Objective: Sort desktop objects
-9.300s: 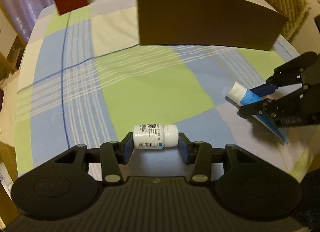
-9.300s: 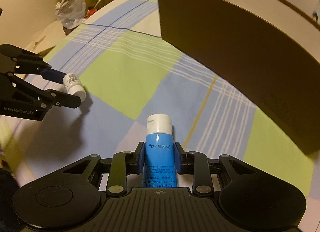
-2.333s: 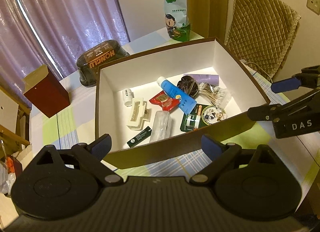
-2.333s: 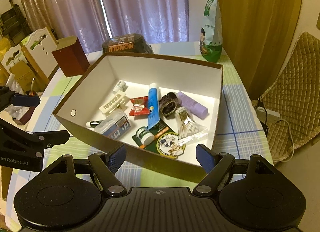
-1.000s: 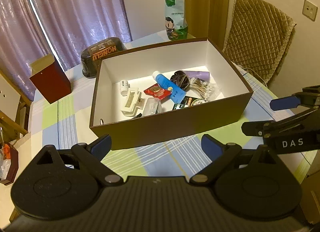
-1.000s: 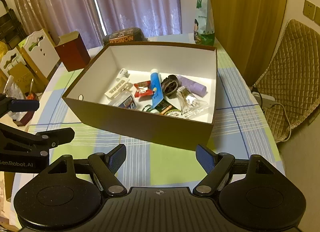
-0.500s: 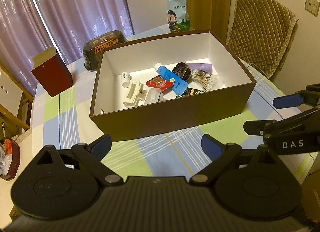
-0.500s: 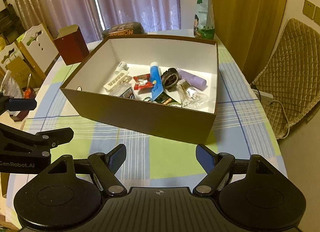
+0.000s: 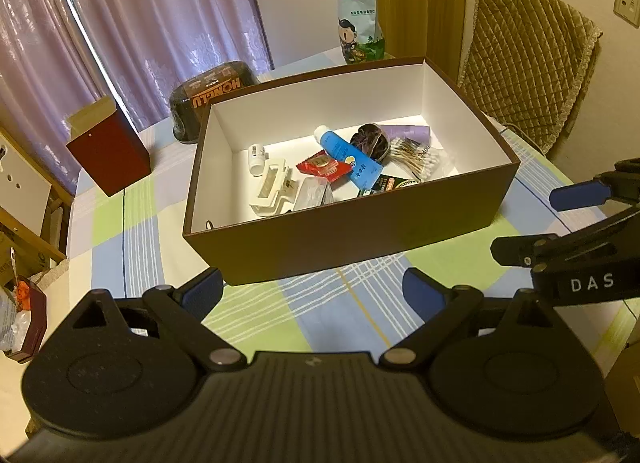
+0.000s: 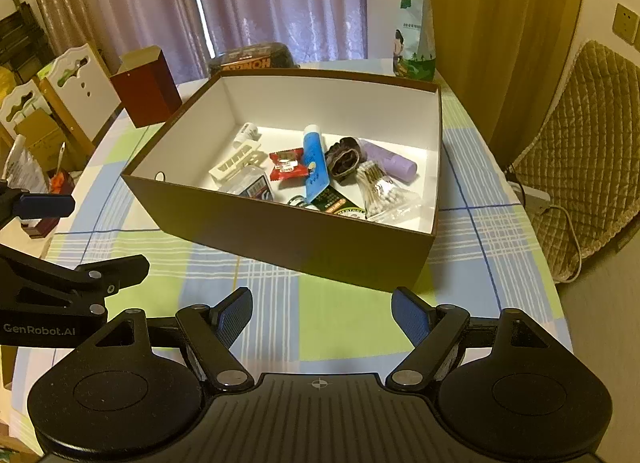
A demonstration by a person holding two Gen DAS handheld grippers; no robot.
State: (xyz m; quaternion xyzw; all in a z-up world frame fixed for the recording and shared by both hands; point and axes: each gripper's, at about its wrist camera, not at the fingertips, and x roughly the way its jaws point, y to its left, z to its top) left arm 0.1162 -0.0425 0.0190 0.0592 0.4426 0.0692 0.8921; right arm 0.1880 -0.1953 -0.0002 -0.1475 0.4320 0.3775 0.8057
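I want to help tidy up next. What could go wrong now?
1. The box is crowded: the blue tube lies on other things, so one pick may drag its neighbours.
2. The green bag stands tall behind the box and may tip if bumped.
3. Both open tools, left and right, hover close together and could collide.

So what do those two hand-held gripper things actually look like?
Both are matte black plastic. Each hand-held gripper has a ribbed body, two round discs, silver pivot screws and two fingers tipped with blue pads. Side on, the left hand-held gripper reads "GenRobot.AI" in white; the right hand-held gripper reads "DAS". No cables or sleeves show.
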